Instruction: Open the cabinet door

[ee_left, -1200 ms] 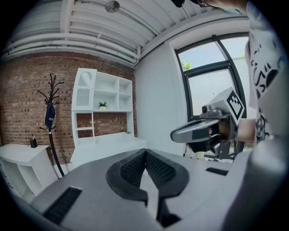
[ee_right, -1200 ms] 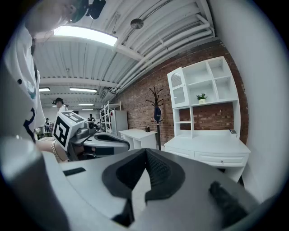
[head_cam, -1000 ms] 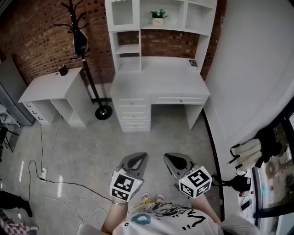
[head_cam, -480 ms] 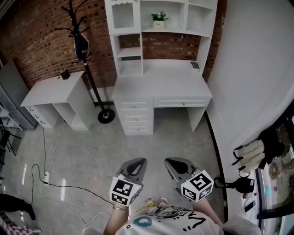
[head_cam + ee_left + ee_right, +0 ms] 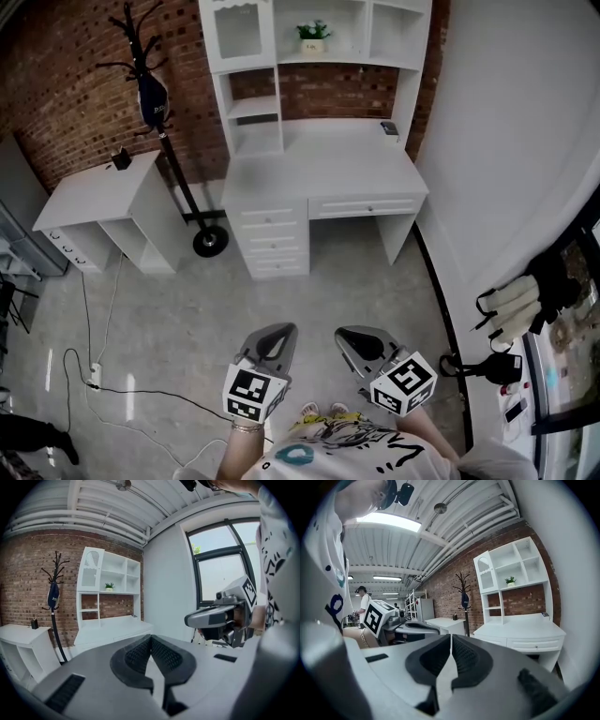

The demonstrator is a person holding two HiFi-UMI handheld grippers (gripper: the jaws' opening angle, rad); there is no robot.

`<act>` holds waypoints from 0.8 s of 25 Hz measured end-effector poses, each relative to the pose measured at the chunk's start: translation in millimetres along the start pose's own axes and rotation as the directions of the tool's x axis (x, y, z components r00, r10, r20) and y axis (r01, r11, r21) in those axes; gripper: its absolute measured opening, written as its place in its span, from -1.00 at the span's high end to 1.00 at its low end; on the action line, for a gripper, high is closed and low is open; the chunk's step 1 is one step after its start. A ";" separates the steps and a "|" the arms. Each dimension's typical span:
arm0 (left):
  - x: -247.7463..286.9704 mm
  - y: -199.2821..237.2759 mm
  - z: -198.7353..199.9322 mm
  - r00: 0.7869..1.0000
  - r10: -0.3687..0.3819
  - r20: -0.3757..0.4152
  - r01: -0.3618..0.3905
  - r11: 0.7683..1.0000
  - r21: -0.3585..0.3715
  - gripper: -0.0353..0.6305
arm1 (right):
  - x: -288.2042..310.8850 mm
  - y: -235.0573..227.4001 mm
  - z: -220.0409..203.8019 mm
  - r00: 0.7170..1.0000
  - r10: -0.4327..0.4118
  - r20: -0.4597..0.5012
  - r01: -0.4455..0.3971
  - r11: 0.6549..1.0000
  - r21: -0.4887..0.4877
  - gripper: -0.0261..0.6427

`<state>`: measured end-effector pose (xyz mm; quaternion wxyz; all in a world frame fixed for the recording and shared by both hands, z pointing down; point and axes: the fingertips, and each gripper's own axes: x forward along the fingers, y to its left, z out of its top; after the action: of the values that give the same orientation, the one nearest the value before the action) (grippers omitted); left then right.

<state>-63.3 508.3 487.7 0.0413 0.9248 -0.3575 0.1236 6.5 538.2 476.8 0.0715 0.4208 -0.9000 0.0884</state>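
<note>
Left gripper (image 5: pixel 281 335) and right gripper (image 5: pixel 351 338), lower centre, both have jaws pressed together on nothing; the cabinet door (image 5: pixel 239 30), seemingly the arched panel at upper left of the white hutch (image 5: pixel 323 60), lies well apart; walk closer first, then part one claw beside its edge

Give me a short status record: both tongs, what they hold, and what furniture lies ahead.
left tongs: shut, empty
right tongs: shut, empty
ahead: white desk with shelves, against brick wall
left of desk: coat stand, side table
contact: none; bare floor lies between tongs and desk
</note>
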 end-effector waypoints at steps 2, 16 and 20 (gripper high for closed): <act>-4.1 4.9 -1.6 1.000 0.004 -0.002 -0.004 1.000 -0.001 0.85 | 1.6 -2.0 -0.9 1.000 -0.013 -0.004 0.013 1.000 -0.001 0.83; 14.8 41.4 -7.7 0.999 0.030 -0.035 -0.031 0.999 -0.025 0.85 | 36.3 -26.4 10.1 1.000 0.004 -0.006 -0.004 1.000 0.008 0.83; 35.6 49.6 1.5 0.999 0.029 -0.031 -0.030 0.999 -0.019 0.85 | 47.5 -44.2 18.0 1.000 0.020 0.000 -0.020 1.000 0.003 0.83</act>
<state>-70.9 448.2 494.8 0.0540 0.9169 -0.3717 0.1350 9.5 471.0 473.3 0.0701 0.4120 -0.9039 0.0906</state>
